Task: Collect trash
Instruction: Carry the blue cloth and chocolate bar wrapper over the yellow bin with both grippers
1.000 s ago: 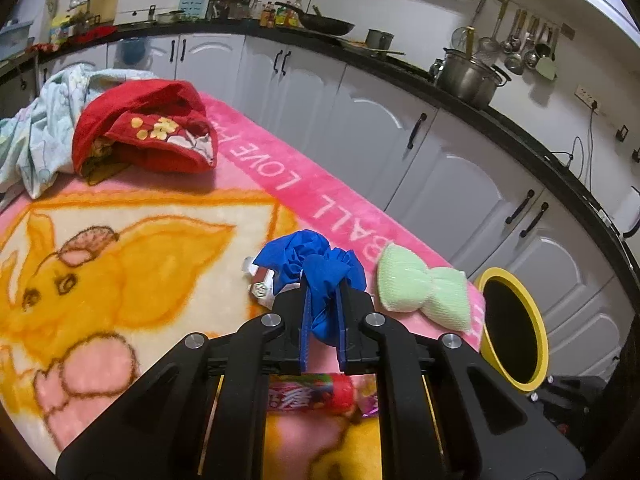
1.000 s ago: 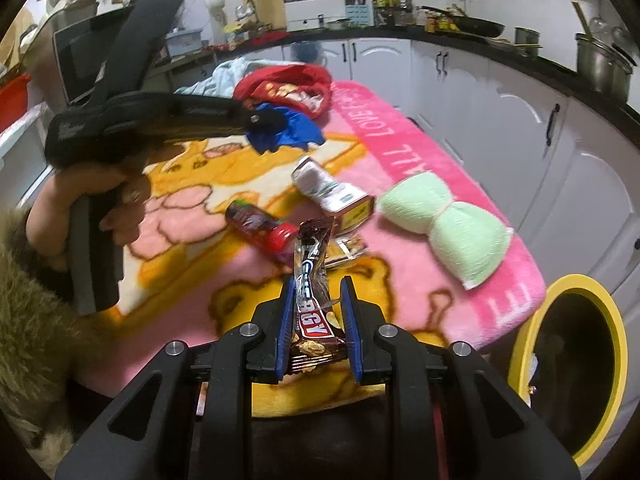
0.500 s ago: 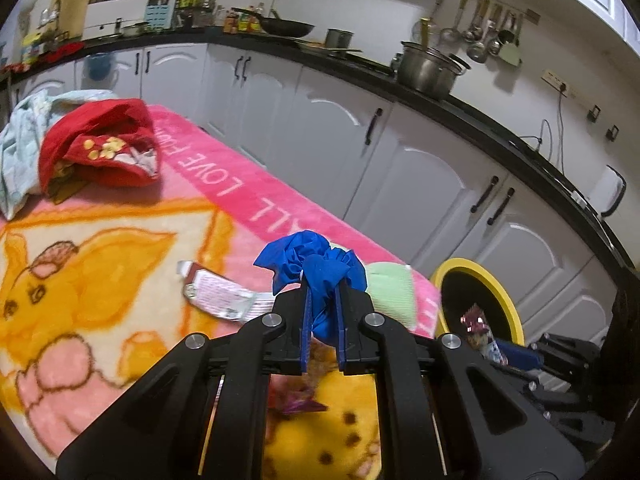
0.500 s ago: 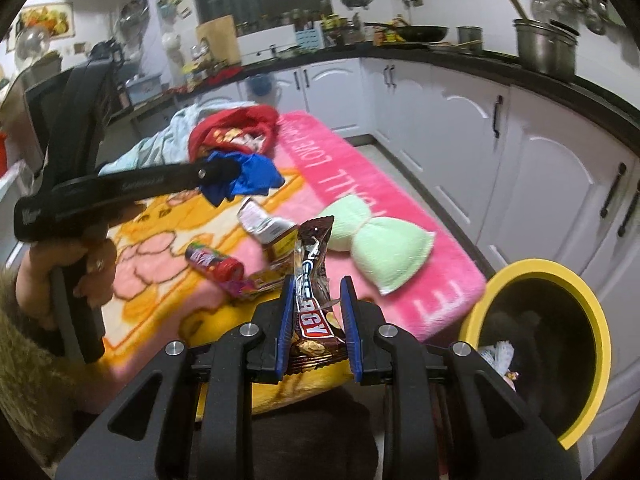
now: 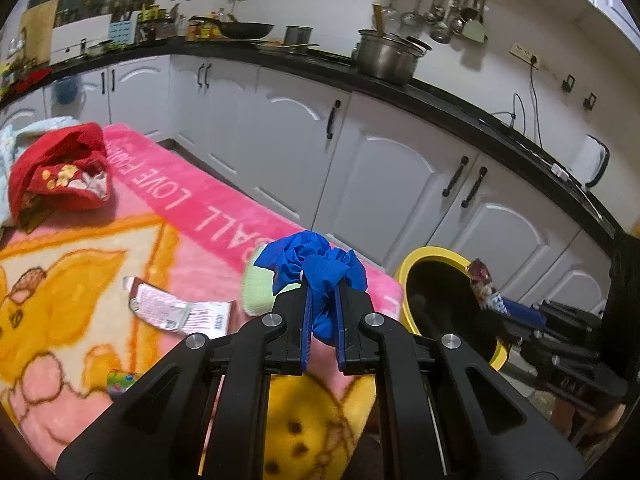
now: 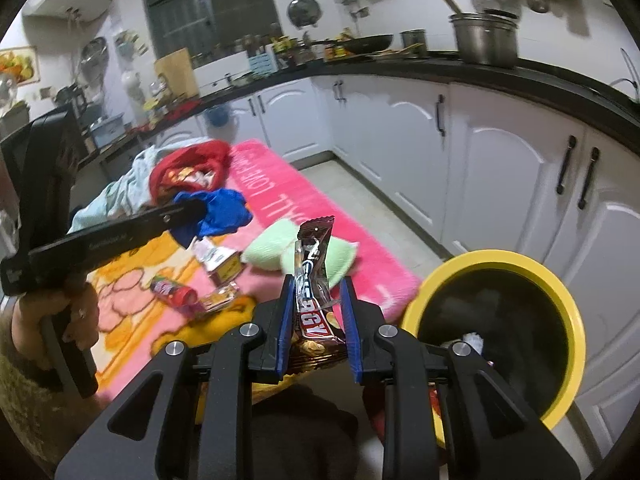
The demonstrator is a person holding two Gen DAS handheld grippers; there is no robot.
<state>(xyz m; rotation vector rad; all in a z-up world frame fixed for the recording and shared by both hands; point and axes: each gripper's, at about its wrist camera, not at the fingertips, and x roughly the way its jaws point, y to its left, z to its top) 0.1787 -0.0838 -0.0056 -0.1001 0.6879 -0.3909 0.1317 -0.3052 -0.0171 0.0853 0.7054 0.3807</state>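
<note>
Two grippers are in use, one per hand. The left gripper [image 5: 322, 300] is clenched on one crumpled blue cloth [image 5: 316, 268]; the cloth bulges out above the fingertips and fills the gap between the two fingers. The right gripper [image 6: 318, 304] is clamped on one brown snack wrapper [image 6: 314, 276], which stands upright between its two fingers and rises past their tips.

One yellow-rimmed bin [image 6: 568, 320] stands on the floor to the right of the right fingers and just beyond them; in the left wrist view the same bin [image 5: 404, 280] lies right of the left fingers. Pale scraps lie inside it.

The pink blanket [image 5: 168, 200] covers the surface to the left of and beyond both pairs of fingers. On it, counted:
- one green sponge cloth [image 6: 268, 248], just beyond the right fingertips;
- one flattened silver carton [image 5: 176, 312], left of the left fingers;
- one red tube [image 6: 172, 292], left of the right fingers;
- one red cloth heap [image 5: 60, 176], far left, well apart.

One hand [image 6: 76, 320] grips the left gripper's handle.
</note>
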